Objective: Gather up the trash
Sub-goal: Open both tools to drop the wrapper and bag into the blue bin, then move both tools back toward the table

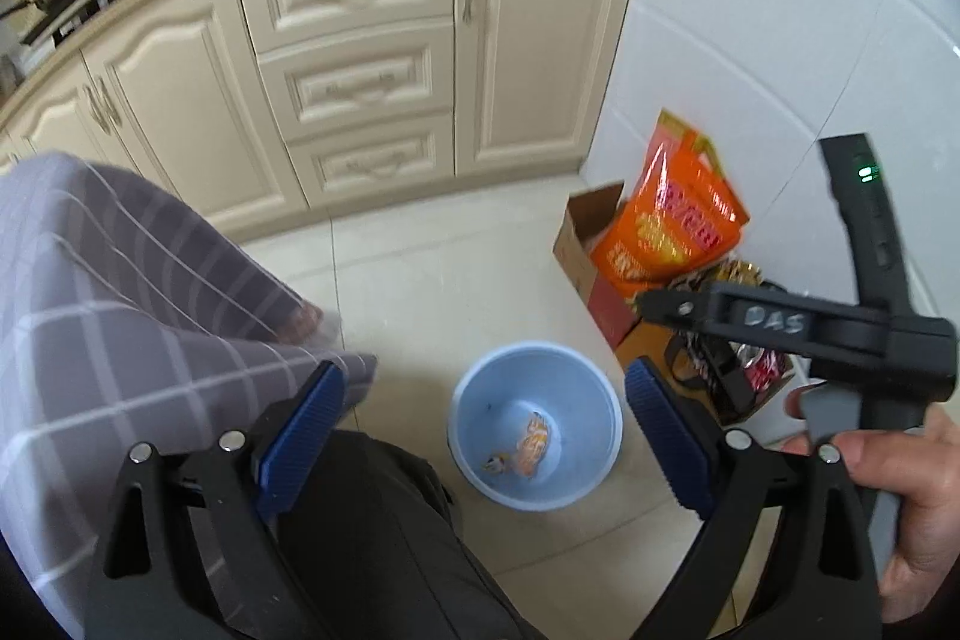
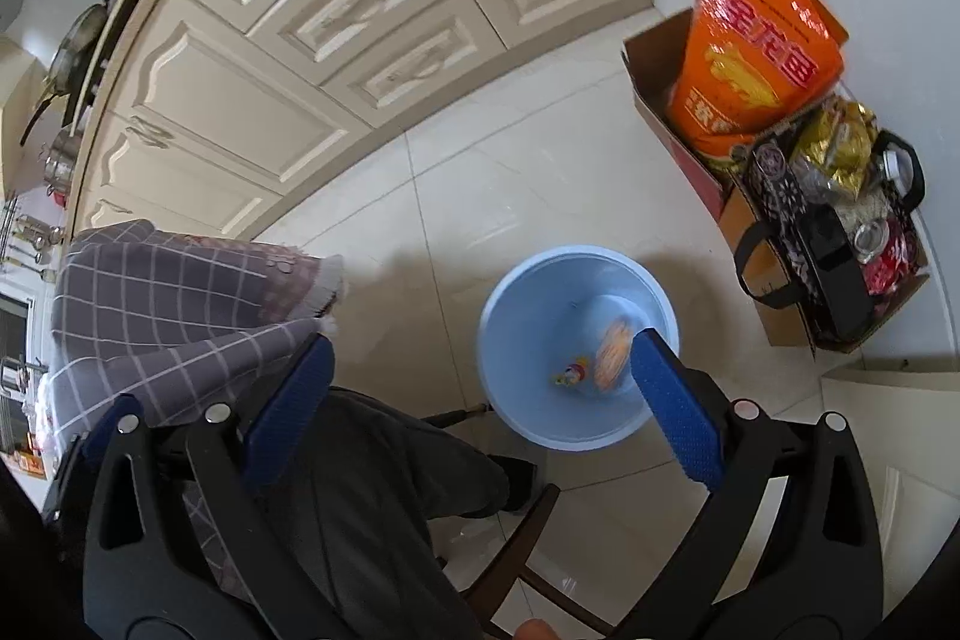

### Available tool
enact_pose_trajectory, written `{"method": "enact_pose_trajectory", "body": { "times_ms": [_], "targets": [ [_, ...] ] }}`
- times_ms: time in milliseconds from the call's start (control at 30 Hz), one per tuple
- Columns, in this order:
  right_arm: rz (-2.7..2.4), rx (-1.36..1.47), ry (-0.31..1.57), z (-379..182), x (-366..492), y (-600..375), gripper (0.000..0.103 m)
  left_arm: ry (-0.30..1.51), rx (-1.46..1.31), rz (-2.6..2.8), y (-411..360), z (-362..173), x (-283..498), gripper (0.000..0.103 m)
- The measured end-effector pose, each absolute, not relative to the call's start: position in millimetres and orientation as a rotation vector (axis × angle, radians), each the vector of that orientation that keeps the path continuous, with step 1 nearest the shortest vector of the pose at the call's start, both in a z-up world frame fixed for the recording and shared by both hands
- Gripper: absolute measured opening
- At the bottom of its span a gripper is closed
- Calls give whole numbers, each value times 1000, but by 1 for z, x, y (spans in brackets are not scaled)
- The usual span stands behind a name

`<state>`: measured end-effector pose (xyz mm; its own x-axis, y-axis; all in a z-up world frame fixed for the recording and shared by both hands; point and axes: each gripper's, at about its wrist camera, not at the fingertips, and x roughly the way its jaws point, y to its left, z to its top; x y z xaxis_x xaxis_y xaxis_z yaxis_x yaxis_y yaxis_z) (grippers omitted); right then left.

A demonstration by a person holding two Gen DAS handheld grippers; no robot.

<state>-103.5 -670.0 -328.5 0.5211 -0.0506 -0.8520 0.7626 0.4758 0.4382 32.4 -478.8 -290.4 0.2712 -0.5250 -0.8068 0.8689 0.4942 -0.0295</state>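
Both hand-held grippers gape empty above the blue bin (image 2: 579, 346).
It stands below my right hand-held gripper (image 2: 480, 400) (nearer than left (image 1: 483, 439)), wrappers (image 2: 612, 355) inside.

We saw our left gripper (image 1: 483, 421) spread wide above the tiled floor (image 1: 420, 268), nothing between its blue pads (image 1: 300, 430). Below it stood a pale blue bin (image 1: 536, 429) holding an orange wrapper (image 1: 533, 445). Our right gripper (image 1: 798, 322) reached in beside an orange bag (image 1: 672, 220) in a cardboard box (image 1: 579, 238).

Black tongs (image 1: 483, 427), blue ribbed pads (image 1: 300, 436)
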Motion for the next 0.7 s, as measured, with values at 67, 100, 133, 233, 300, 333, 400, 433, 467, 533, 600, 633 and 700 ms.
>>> {"method": "enact_pose_trajectory", "body": {
  "times_ms": [67, 100, 133, 233, 300, 333, 400, 433, 467, 533, 600, 633, 700],
  "targets": [
    [-579, 934, 874, -317, -100, -665, 97, 831, 454, -988, -473, -276, 30, 93],
    [-574, 923, 861, -309, -98, -662, 97, 810, 440, -989, -468, -265, 29, 93],
    [-570, 911, 846, -300, -96, -660, 97, 795, 429, -989, -465, -257, 27, 93],
    [-552, 876, 802, -273, -90, -651, 97, 736, 392, -983, -448, -230, 26, 94],
    [-530, 844, 775, -254, -83, -643, 97, 705, 370, -974, -438, -215, 27, 94],
    [-521, 832, 765, -247, -80, -639, 97, 692, 359, -968, -433, -209, 28, 95],
    [-498, 806, 740, -230, -73, -629, 97, 663, 334, -954, -420, -193, 29, 95],
    [-488, 796, 731, -223, -71, -625, 97, 647, 322, -946, -413, -186, 30, 95],
    [-478, 786, 722, -217, -68, -621, 97, 636, 314, -939, -407, -181, 31, 95],
    [-453, 763, 701, -201, -61, -609, 97, 611, 296, -919, -392, -169, 34, 95],
    [-426, 739, 683, -186, -53, -598, 97, 584, 281, -886, -376, -158, 38, 95],
    [-412, 726, 676, -179, -49, -592, 97, 575, 273, -873, -367, -153, 40, 95],
    [-379, 699, 660, -164, -38, -578, 97, 557, 249, -845, -350, -144, 44, 95]
  ]
}}
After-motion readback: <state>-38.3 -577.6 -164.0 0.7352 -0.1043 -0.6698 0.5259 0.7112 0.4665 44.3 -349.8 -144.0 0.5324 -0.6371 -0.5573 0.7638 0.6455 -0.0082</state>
